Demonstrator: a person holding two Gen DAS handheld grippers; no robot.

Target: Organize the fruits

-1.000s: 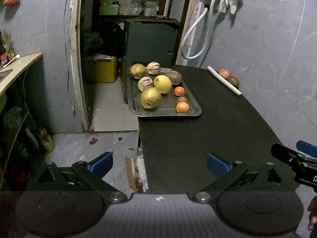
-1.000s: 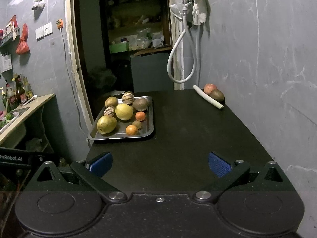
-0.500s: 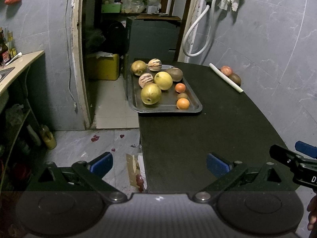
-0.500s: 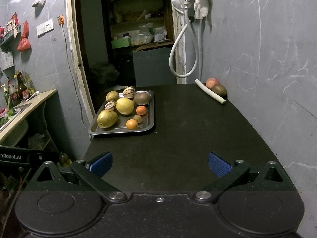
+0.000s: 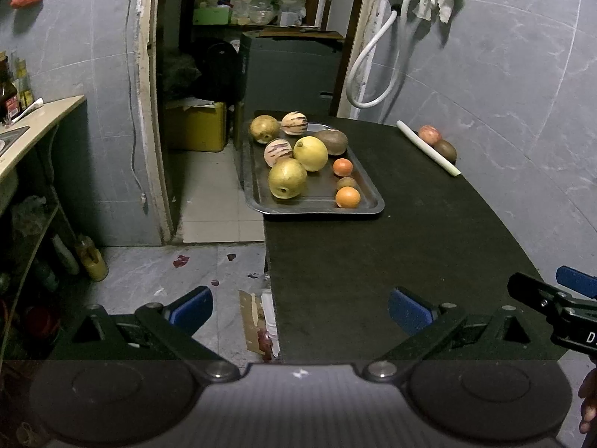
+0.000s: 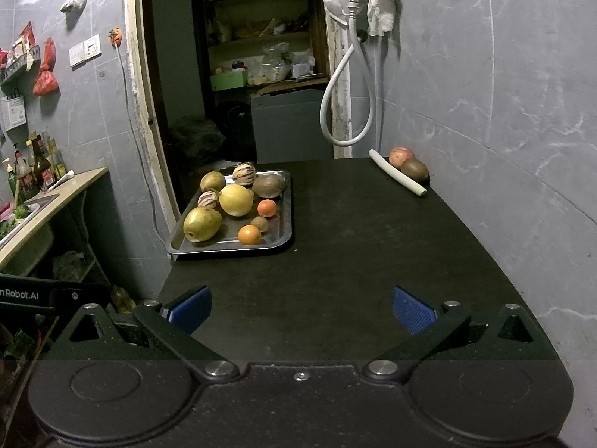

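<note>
A steel tray (image 5: 369,207) (image 6: 285,237) sits at the far left of the black table (image 5: 410,246) (image 6: 354,246), holding several fruits: pears, a yellow citrus (image 5: 310,153) (image 6: 236,199), striped melons, brown fruits and two oranges (image 5: 347,197) (image 6: 249,235). A red apple (image 5: 429,134) (image 6: 401,156) and a brown fruit (image 5: 445,150) (image 6: 414,170) lie by the right wall beside a white stalk (image 5: 427,147) (image 6: 396,176). My left gripper (image 5: 300,308) stands open at the table's near left corner. My right gripper (image 6: 300,308) is open over the near edge, empty.
The table's left edge drops to a tiled floor (image 5: 168,272) with litter. A counter with bottles (image 6: 37,171) stands at the left. A white hose (image 6: 347,112) hangs on the back wall. The right gripper's tip (image 5: 552,298) shows in the left wrist view.
Both cameras have pulled back a little and tilted, so the tray and fruits appear slightly farther and higher. Nothing on the table has moved; both grippers stay open.
</note>
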